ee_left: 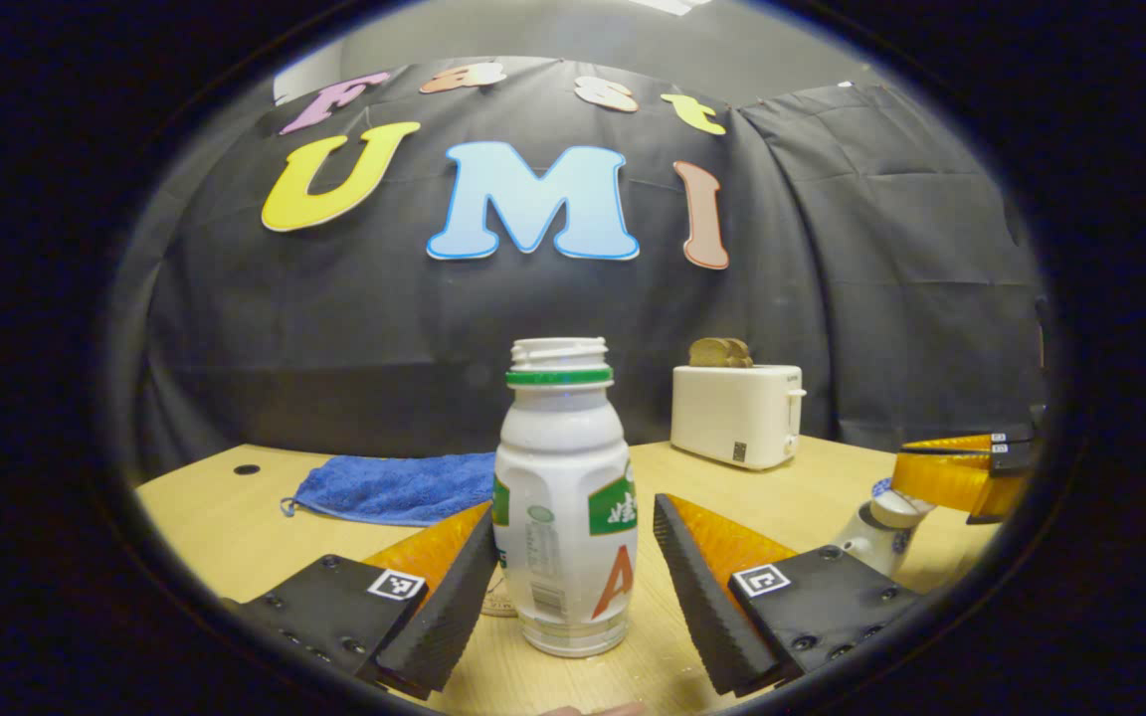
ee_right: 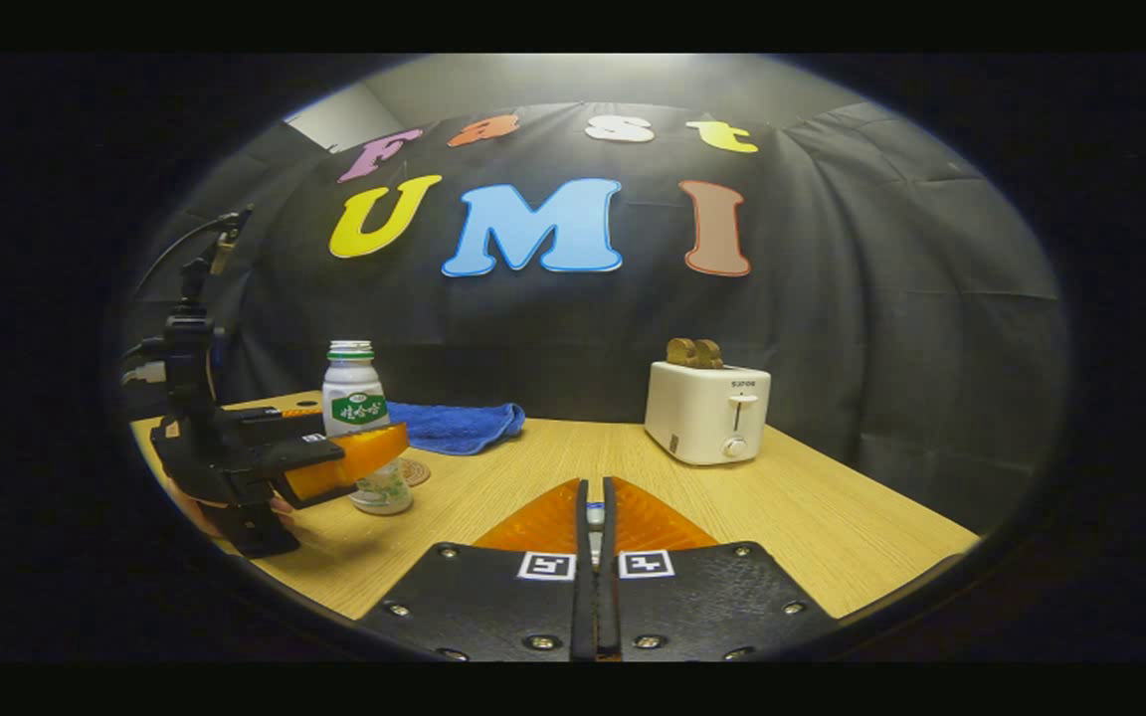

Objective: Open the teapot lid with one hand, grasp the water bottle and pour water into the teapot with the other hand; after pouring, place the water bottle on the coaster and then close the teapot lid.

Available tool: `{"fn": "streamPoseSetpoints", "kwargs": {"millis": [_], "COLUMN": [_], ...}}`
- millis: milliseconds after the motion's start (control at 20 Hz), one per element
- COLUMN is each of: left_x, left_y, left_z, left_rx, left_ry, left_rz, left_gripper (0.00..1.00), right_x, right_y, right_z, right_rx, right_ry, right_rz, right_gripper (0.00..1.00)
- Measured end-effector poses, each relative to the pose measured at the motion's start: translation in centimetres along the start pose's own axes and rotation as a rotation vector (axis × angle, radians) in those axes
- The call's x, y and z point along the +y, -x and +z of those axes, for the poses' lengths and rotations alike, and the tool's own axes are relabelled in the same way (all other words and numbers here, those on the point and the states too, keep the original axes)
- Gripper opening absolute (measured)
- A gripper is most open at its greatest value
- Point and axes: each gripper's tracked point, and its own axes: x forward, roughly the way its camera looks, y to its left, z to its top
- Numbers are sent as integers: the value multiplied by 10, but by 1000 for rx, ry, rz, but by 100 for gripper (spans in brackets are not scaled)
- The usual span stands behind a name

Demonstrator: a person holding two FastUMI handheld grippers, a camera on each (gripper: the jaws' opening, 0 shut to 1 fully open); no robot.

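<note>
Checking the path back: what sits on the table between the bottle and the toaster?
Nothing: in the right gripper view, bare table runs from the bottle to the toaster. The blue towel lies behind that stretch.

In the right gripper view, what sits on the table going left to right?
Left gripper → water bottle → blue towel → toaster with toast in its slots. The coaster is partly hidden behind the bottle, so I leave it out of the order.
</note>
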Motion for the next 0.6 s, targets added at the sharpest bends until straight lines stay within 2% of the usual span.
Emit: {"fn": "streamPoseSetpoints", "kwargs": {"millis": [100,150,200,250,350,400,450,550,600], "left_x": [-2,-5,-6,-7,-8,-13,-20,-29,-33], "left_y": [2,2,4,5,11,15,21,38,48], "left_z": [2,2,4,-2,-2,0,1,7,10], "left_rx": [10,6,10,14,19,22,29,19,13], "left_ry": [-28,-49,-49,-34,-19,-25,-34,-59,-75], "left_rz": [17,26,21,19,18,4,-14,-40,-48], "left_gripper": [99,90,80,78,80,79,75,75,70], "right_x": [1,1,1,2,0,-1,1,5,8], "right_y": [2,3,4,6,10,13,19,38,47], "right_z": [2,1,3,5,8,11,12,13,12], "right_rx": [-8,-10,-15,-19,-35,-38,-42,-49,-48], "right_ry": [-2,-3,-6,-7,-1,4,7,0,-4], "right_rz": [3,4,7,11,11,11,17,32,40], "right_gripper": [1,18,1,18,18,1,1,1,1]}}
